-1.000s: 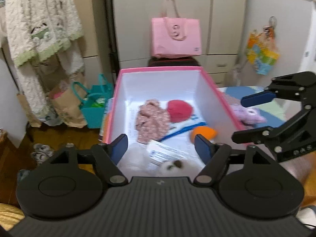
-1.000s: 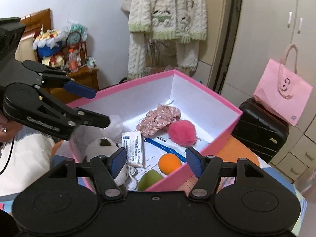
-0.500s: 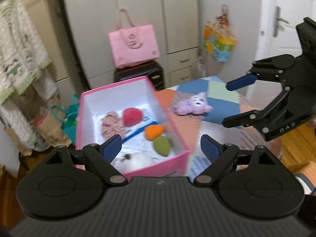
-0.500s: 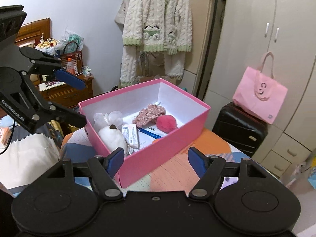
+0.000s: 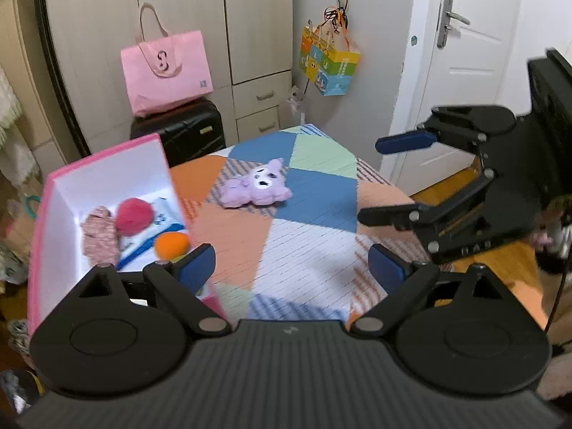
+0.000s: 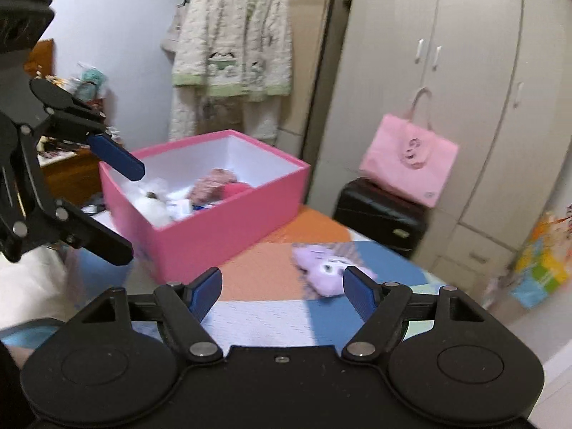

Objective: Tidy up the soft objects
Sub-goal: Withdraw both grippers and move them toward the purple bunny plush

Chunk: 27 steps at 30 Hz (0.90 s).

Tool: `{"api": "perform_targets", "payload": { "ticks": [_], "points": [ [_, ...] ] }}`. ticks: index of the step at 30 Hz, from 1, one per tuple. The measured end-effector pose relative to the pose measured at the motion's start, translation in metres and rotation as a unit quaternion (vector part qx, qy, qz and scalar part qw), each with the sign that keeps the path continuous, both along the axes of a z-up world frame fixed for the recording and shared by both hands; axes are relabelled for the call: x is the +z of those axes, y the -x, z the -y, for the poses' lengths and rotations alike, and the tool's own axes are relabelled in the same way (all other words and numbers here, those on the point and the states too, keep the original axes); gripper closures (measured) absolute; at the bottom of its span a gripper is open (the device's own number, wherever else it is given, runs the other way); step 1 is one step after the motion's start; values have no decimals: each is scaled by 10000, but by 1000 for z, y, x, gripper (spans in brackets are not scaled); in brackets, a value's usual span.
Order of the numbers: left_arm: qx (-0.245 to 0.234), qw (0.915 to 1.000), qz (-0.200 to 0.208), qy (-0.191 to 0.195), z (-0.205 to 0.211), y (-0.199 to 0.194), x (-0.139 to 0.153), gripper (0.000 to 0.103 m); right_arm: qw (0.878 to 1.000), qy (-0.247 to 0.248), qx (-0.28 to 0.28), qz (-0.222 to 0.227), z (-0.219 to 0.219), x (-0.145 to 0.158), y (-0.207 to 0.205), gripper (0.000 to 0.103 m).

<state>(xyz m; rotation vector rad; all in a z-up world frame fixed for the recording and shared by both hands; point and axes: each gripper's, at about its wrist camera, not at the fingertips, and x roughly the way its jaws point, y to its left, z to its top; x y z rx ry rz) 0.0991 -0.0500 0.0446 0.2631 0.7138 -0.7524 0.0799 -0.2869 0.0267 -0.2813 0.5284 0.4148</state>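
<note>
A purple plush toy [image 5: 255,187] lies on the patchwork cloth beyond my left gripper [image 5: 291,268], which is open and empty. The toy also shows in the right wrist view [image 6: 323,268], just ahead of my right gripper [image 6: 282,287], open and empty. A pink box [image 5: 39,221] at the left holds a red pom-pom [image 5: 134,214], an orange ball [image 5: 171,245] and a floral cloth [image 5: 100,237]. In the right wrist view the box [image 6: 228,221] also holds a white plush [image 6: 153,202].
The patchwork-covered table [image 5: 307,221] ends at the right near a white door [image 5: 464,64]. A pink bag [image 5: 164,71] sits on a black suitcase [image 5: 189,136] by the wardrobe. A knitted garment [image 6: 228,57] hangs behind the box.
Both grippers have swung away from the box toward the right, bringing the purple plush toy to the middle of both views. Both stay open.
</note>
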Motion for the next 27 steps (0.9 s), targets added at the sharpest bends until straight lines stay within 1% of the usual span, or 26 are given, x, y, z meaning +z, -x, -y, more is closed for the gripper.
{"api": "perform_targets", "payload": {
  "ticks": [2, 4, 6, 10, 15, 19, 22, 24, 26, 27],
  "points": [
    [43, 9999, -30, 92, 8, -7, -6, 10, 10000, -58, -38, -22, 6, -5, -3, 24],
    [141, 9997, 29, 175, 14, -13, -11, 9, 9999, -96, 19, -57, 12, -10, -8, 24],
    [209, 9995, 66, 230, 21, -19, -15, 5, 9998, -137, 49, -105, 17, -16, -12, 20],
    [319, 9981, 132, 506, 31, -29, -22, 5, 9998, -189, -15, 20, 27, -28, -24, 19],
    [440, 9961, 148, 756, 46, -42, -33, 5, 9983, -565, 156, -6, 38, -41, -48, 16],
    [580, 9933, 34, 1000, 58, -61, -42, 5, 9972, -664, 344, 74, 42, -54, -67, 15],
    [818, 9905, 54, 1100, 68, -75, -56, 6, 9966, -716, 388, 80, 45, -64, -87, 15],
    [798, 9894, -50, 1209, 76, -86, -66, 7, 9971, -619, 439, 57, 44, -71, -100, 15],
    [867, 9873, -421, 1263, 84, -102, -77, 8, 9971, -587, 486, -56, 44, -80, -117, 15],
    [957, 9853, -480, 1333, 86, -108, -80, 8, 9967, -635, 488, -118, 45, -83, -123, 15]
  ]
}}
